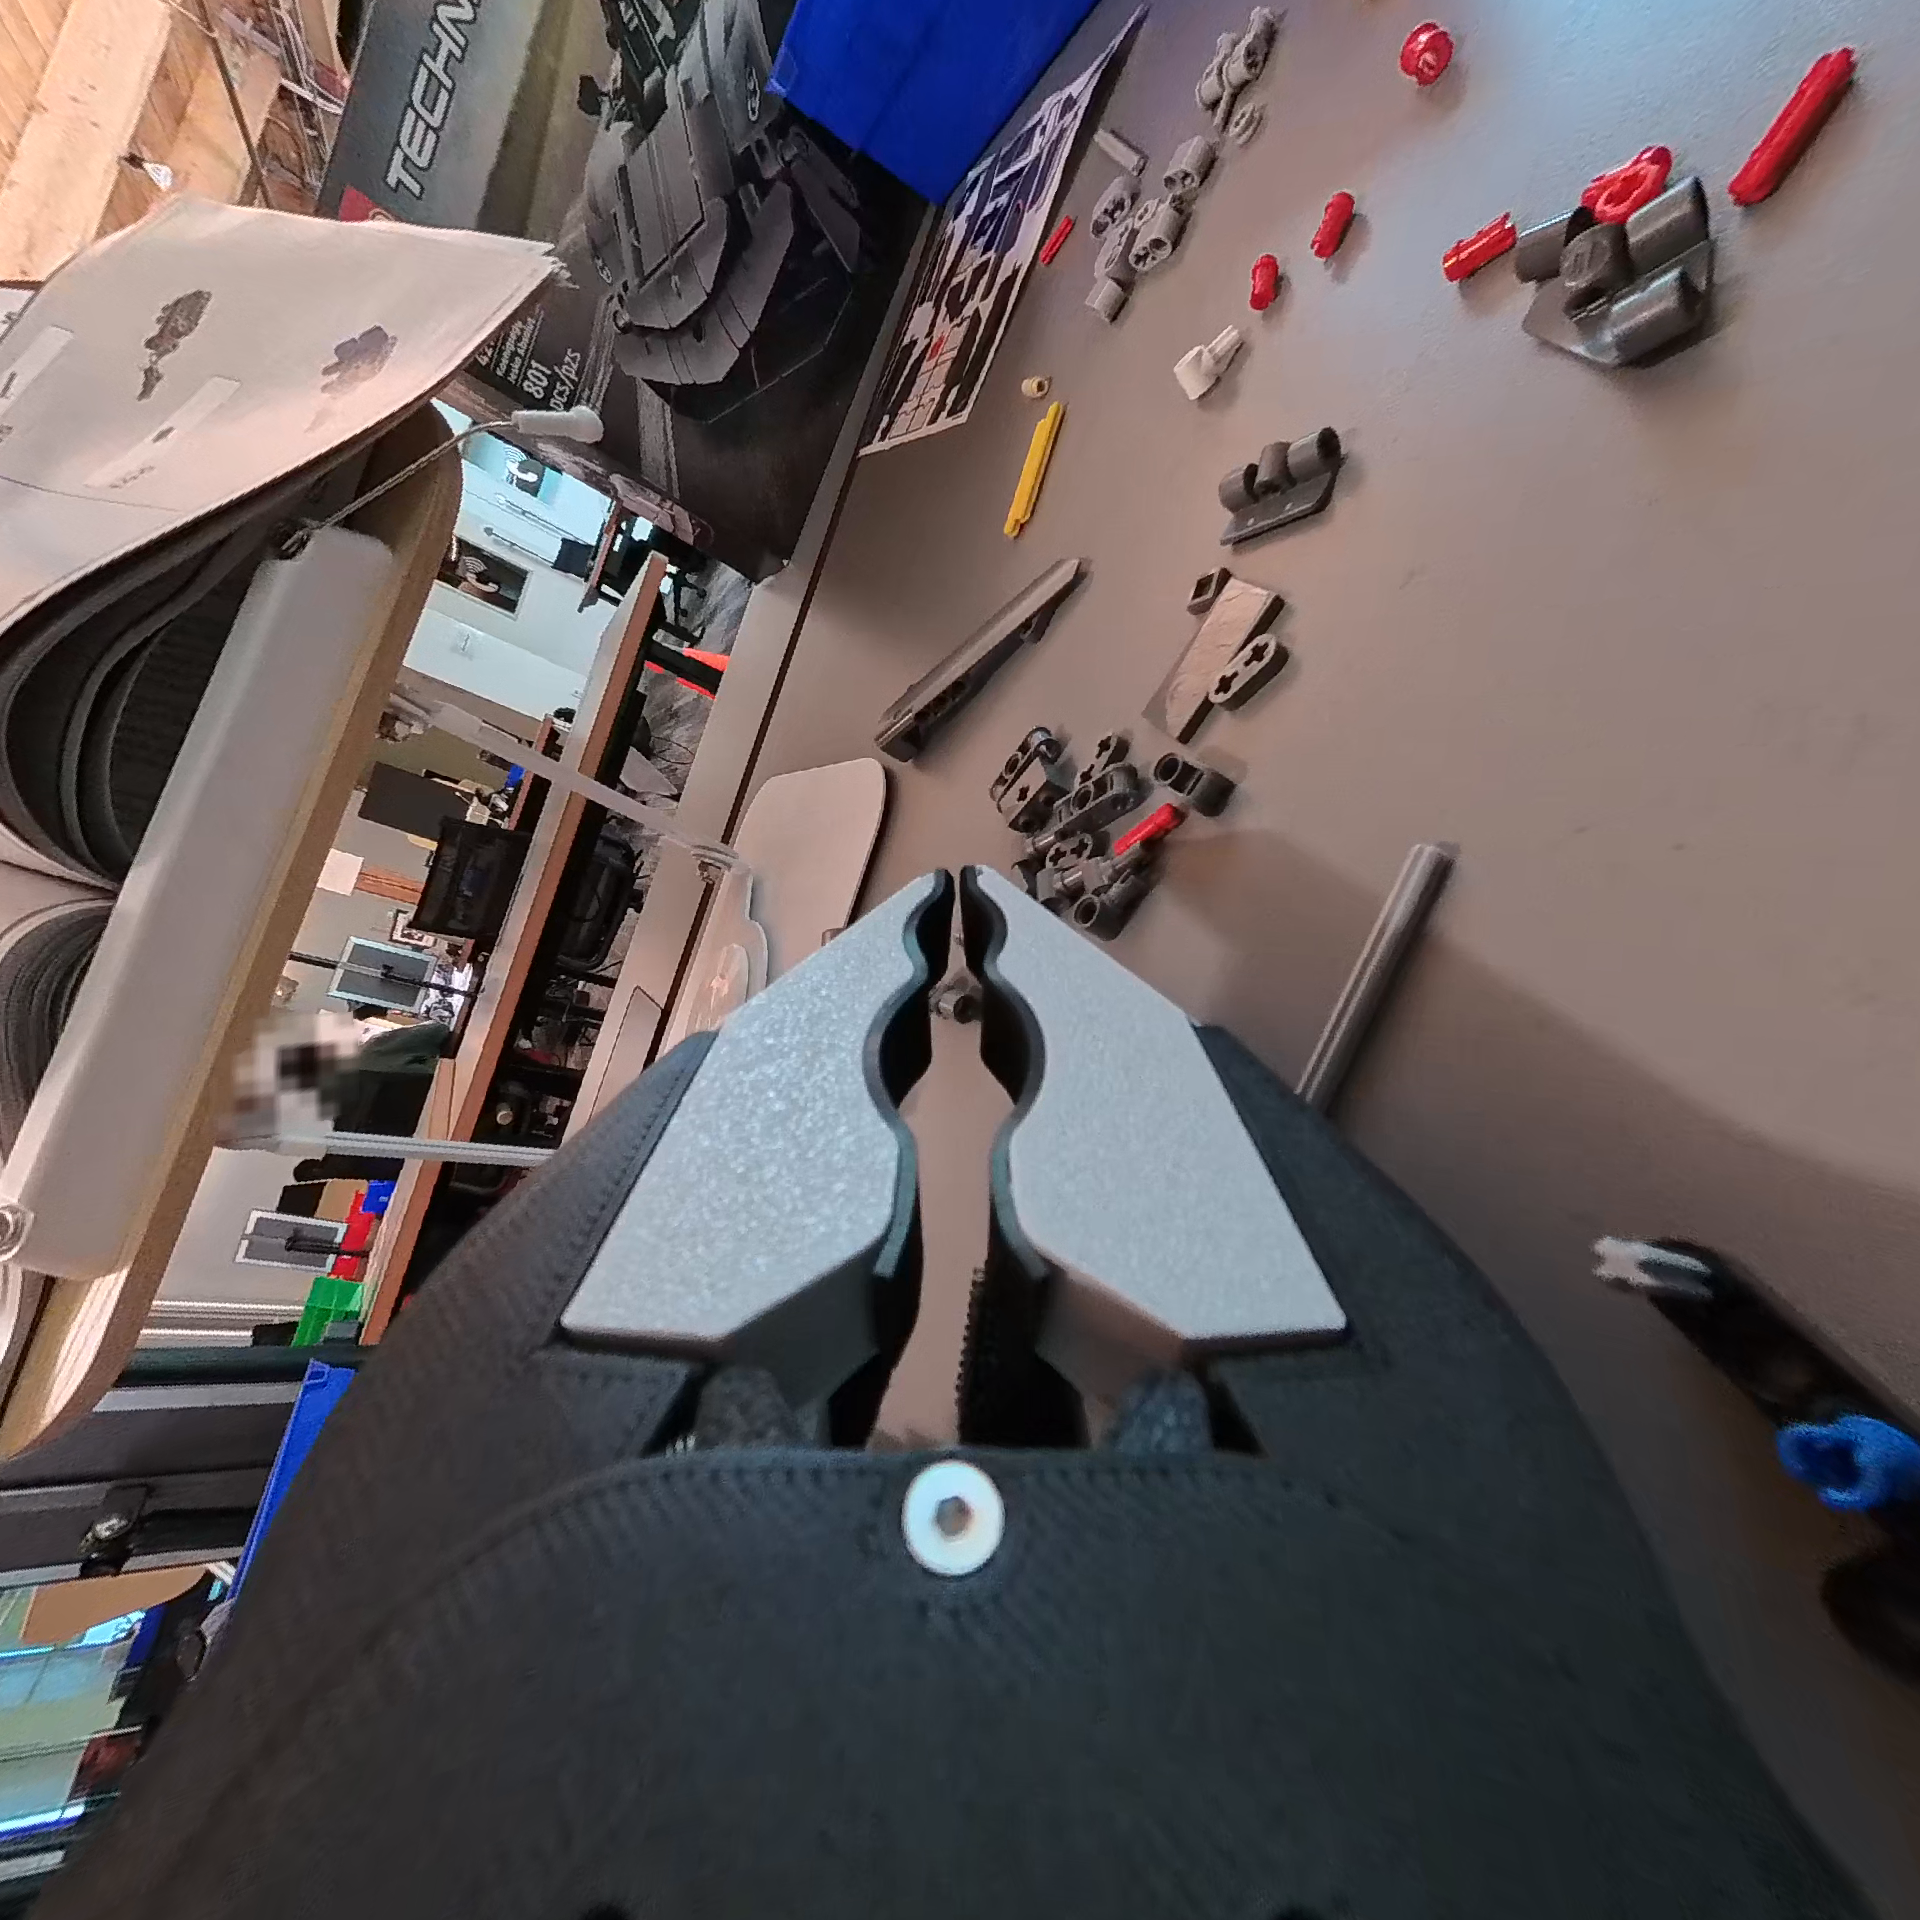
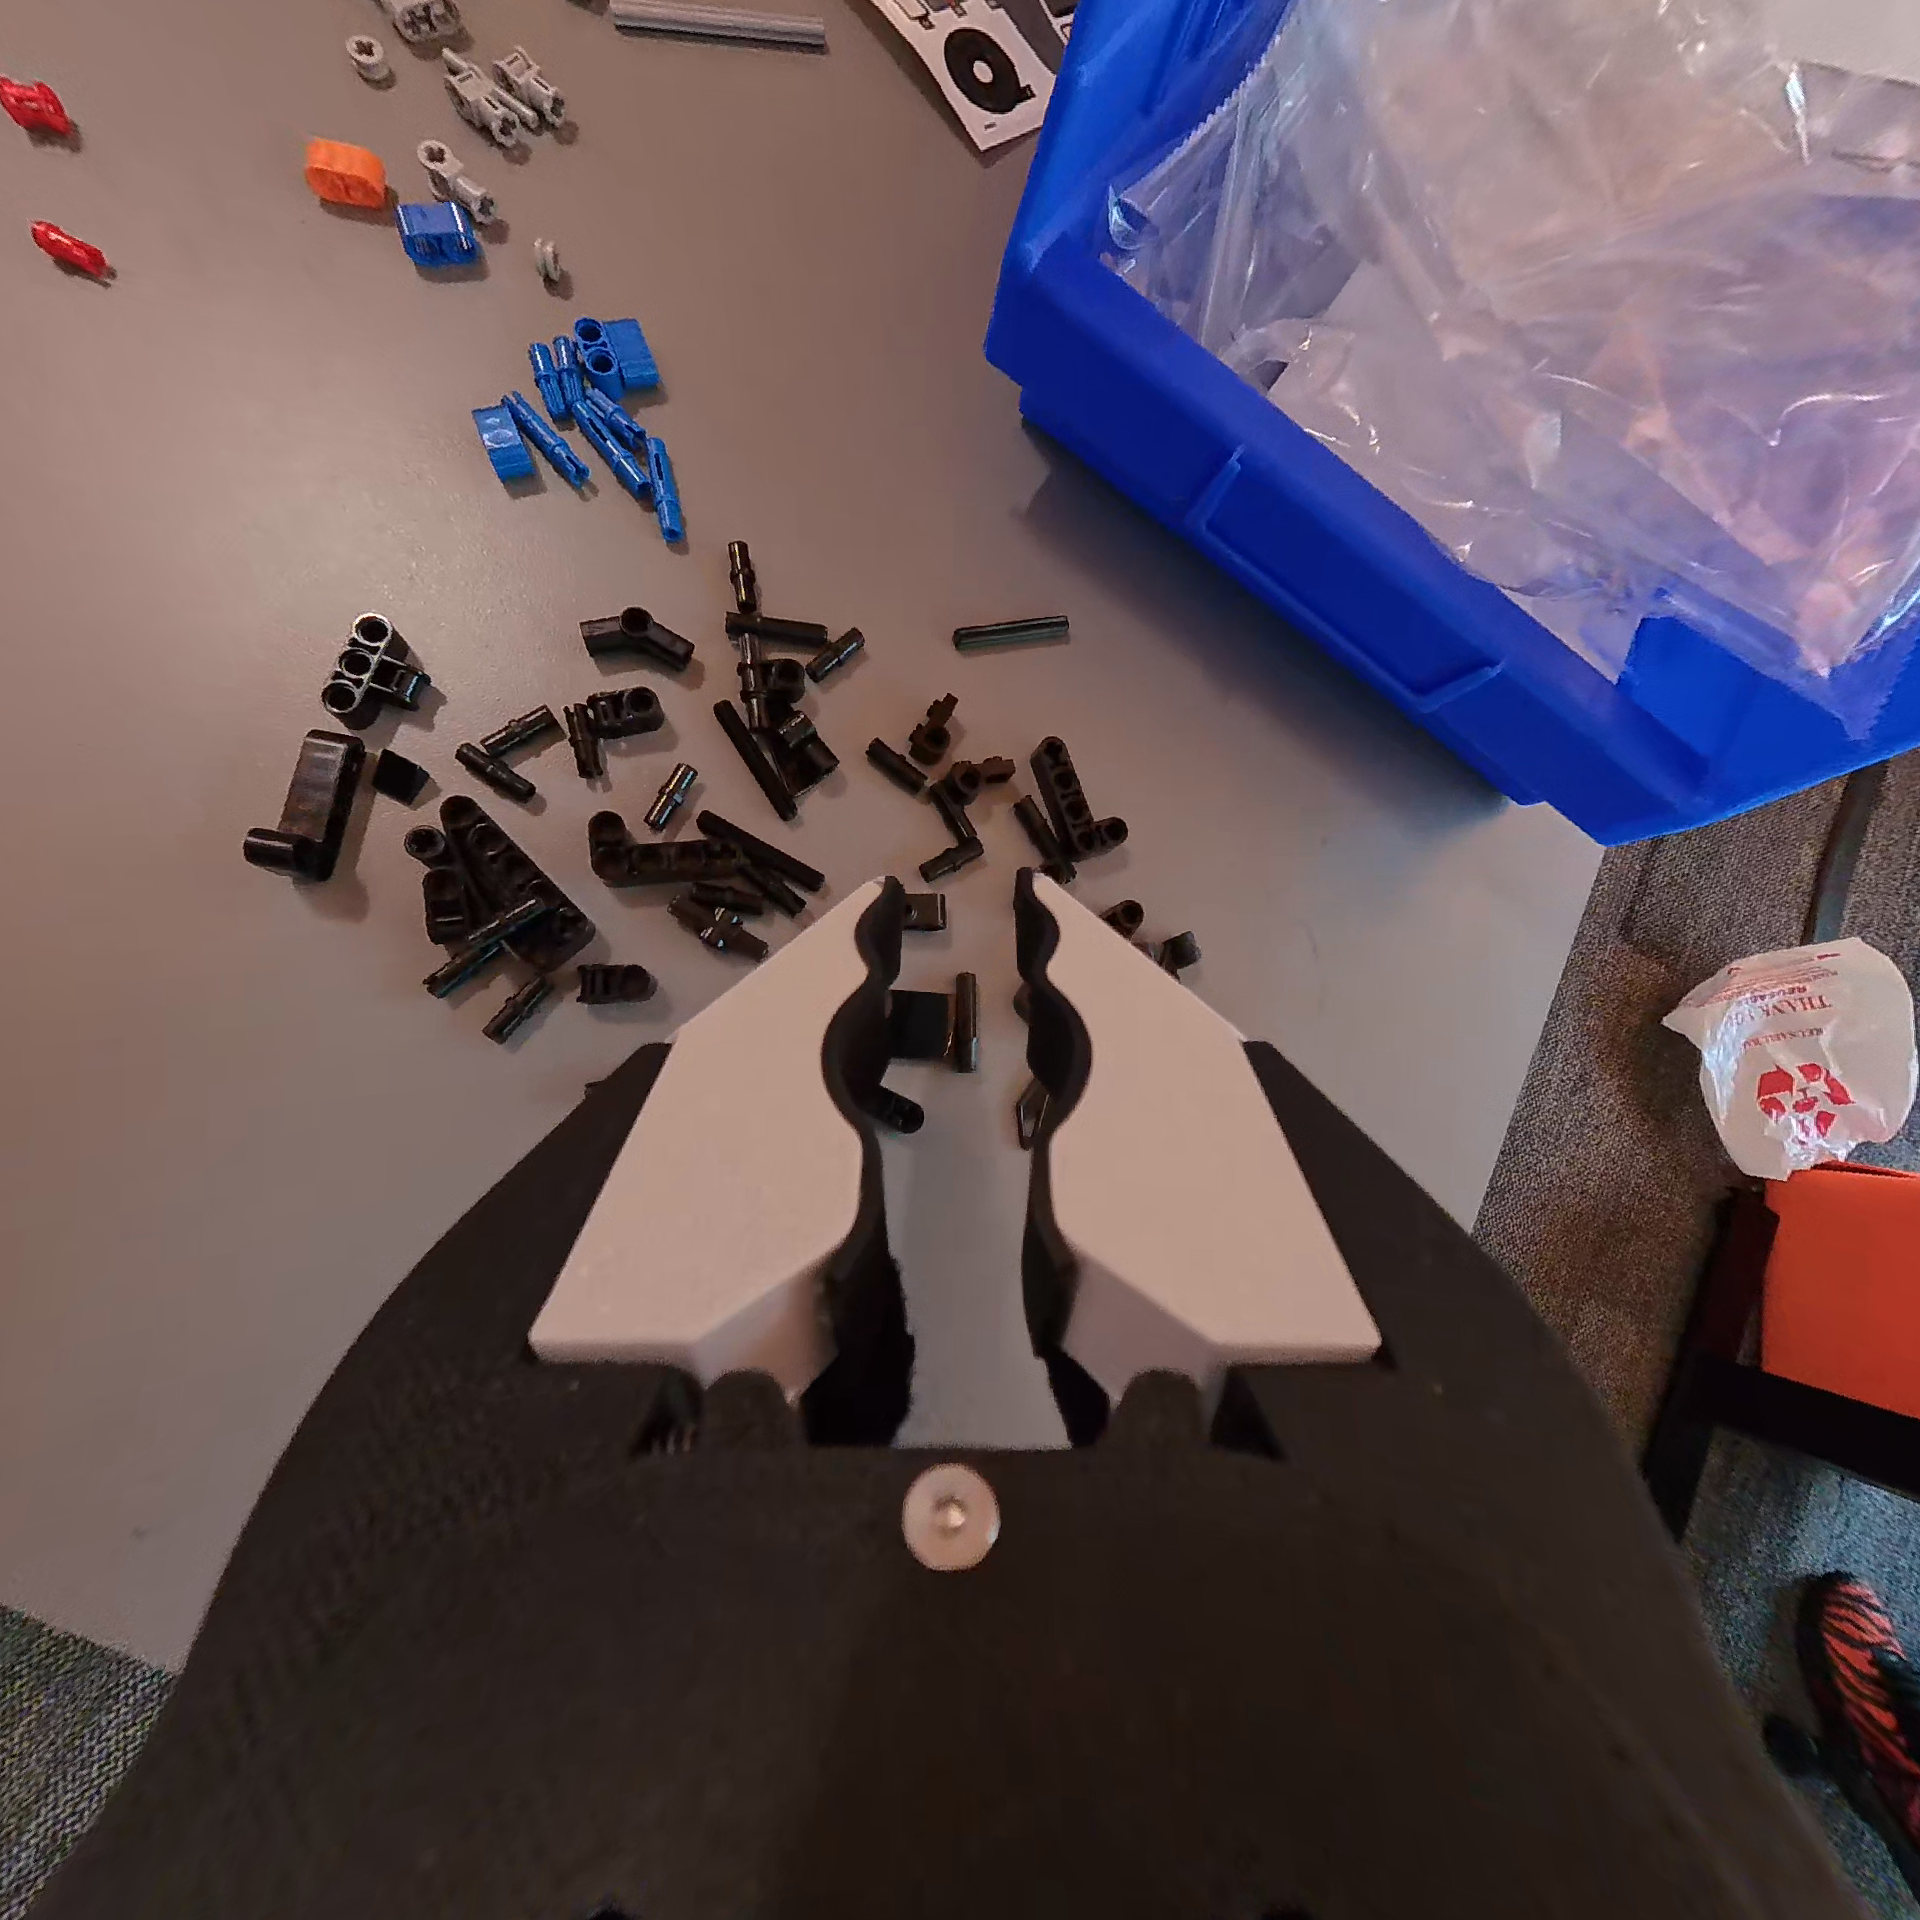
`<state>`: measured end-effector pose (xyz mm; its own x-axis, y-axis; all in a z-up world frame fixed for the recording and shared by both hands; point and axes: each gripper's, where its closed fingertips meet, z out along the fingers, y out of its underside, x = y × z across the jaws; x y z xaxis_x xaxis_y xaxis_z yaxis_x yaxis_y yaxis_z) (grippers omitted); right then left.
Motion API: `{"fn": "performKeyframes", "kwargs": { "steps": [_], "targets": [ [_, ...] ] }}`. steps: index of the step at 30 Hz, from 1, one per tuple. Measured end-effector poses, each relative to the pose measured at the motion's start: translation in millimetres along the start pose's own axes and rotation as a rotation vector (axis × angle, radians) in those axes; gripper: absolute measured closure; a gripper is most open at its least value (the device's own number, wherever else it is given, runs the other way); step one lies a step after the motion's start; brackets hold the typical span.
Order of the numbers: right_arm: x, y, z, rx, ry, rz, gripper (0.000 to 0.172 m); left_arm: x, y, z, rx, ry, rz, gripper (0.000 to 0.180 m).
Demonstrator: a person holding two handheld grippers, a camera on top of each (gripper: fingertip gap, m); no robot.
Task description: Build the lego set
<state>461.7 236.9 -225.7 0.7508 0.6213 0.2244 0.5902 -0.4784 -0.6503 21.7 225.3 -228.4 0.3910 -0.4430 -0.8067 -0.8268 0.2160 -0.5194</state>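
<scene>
Overhead, the right tool [image 2: 951,883] hovers parted and empty over the black pieces [image 2: 644,821] heaped on the desk [image 2: 208,1143] near the blue bin [image 2: 1299,540], presumably sorted by colour, while the left tool [image 1: 957,878], pinched together on nothing, hangs beside dark grey pieces [image 1: 1091,831].

Black textured claw [image 1: 956,883] bodies — grey wavy-edged fingers [image 2: 769,1122], one silver screw each
</scene>
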Motion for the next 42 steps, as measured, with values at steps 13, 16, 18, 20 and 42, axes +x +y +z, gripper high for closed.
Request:
{"fn": "performKeyframes", "kwargs": {
  "steps": [13,16,18,20,42],
  "targets": [
    [1,7,-2,-0.003,0.002,0.006,0.153,1,1,1,-0.007,0.002,0.005,0.18],
    [3,9,-4,0.0,0.004,0.012,0.153,2,1,1,-0.008,0.002,0.006,0.18],
    [4,10,-6,0.0,0.009,0.016,0.153,2,1,1,-0.01,0.002,0.008,0.18],
    [5,12,-7,0.002,0.012,0.02,0.153,2,1,1,-0.01,0.002,0.009,0.18],
    [8,28,-5,-0.03,0.014,0.038,0.152,3,2,2,-0.018,0.002,0.017,0.18]
  ]
}}
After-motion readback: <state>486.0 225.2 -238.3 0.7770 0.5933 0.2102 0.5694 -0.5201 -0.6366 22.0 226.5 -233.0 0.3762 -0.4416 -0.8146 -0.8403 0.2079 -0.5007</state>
